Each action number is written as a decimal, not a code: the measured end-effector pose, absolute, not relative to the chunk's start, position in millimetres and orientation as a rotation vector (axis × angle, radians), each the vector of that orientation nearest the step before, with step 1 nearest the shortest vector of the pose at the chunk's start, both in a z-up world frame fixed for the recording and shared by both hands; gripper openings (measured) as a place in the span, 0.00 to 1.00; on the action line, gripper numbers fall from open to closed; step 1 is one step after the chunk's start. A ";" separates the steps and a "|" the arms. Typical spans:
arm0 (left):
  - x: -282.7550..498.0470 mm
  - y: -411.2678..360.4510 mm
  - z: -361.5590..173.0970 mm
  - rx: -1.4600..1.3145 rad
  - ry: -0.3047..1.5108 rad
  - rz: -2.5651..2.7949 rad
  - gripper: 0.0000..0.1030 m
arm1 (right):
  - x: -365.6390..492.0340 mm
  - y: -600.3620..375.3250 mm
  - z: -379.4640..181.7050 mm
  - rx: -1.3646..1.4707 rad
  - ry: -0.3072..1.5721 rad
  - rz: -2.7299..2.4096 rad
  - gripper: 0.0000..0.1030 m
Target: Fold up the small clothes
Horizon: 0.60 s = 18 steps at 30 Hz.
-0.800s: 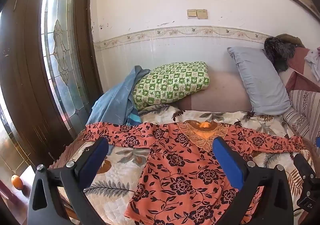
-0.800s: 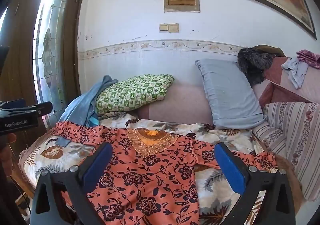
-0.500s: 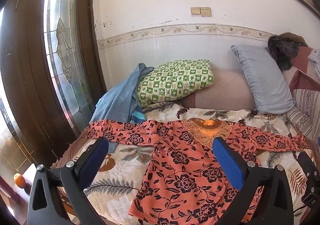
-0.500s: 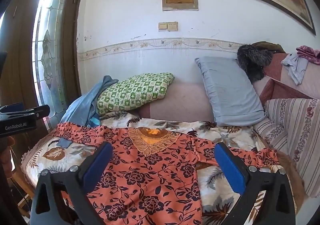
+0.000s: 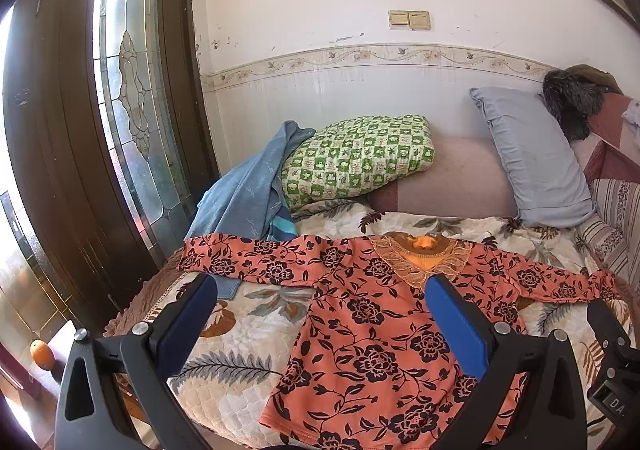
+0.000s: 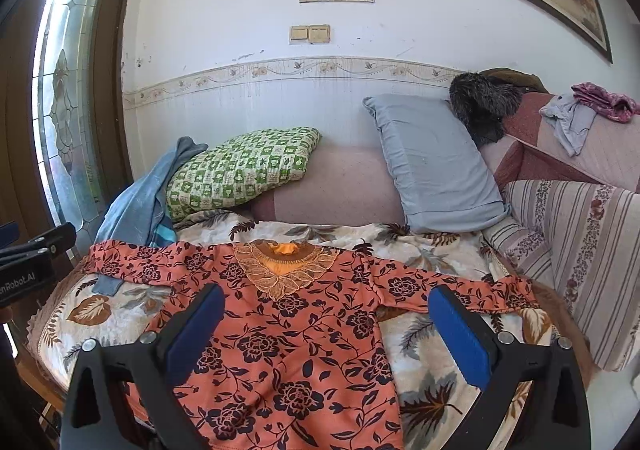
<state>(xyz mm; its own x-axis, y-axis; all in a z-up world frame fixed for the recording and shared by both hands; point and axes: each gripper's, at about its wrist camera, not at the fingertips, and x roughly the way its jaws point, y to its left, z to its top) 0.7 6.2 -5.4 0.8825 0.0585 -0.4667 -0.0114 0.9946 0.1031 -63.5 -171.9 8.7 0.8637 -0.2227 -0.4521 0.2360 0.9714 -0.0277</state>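
Left wrist view: left tongs point(image 5: 320, 314) gape wide, empty, the orange floral blouse point(image 5: 372, 334) spread flat on the bed point(image 5: 224, 334) just beyond. Right wrist view: right tongs point(image 6: 326, 318) spread apart too, blouse point(image 6: 288, 334) between and ahead of them.

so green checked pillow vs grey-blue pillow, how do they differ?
The green checked pillow is patterned; the grey-blue pillow is plain. The green checked pillow lies low beside the blue cloth, while the grey-blue pillow stands propped, leaning toward the striped sofa arm. The grey-blue pillow looks longer. Both sit behind the floral top, against the backrest.
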 end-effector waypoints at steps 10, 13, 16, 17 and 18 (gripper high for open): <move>-6.9 17.7 -0.7 0.079 0.472 0.058 1.00 | -65.7 -144.1 20.0 0.020 0.480 -0.236 1.00; -8.2 17.8 0.9 0.078 0.467 0.058 1.00 | -66.1 -141.0 22.5 0.012 0.478 -0.241 1.00; -8.9 18.7 0.8 0.076 0.467 0.056 1.00 | -64.8 -139.7 23.8 0.018 0.483 -0.239 1.00; -9.1 18.8 0.5 0.077 0.467 0.057 1.00 | -64.8 -139.3 23.8 0.018 0.484 -0.240 1.00; -9.1 18.8 0.5 0.077 0.468 0.058 1.00 | -65.2 -140.0 23.5 0.017 0.483 -0.239 1.00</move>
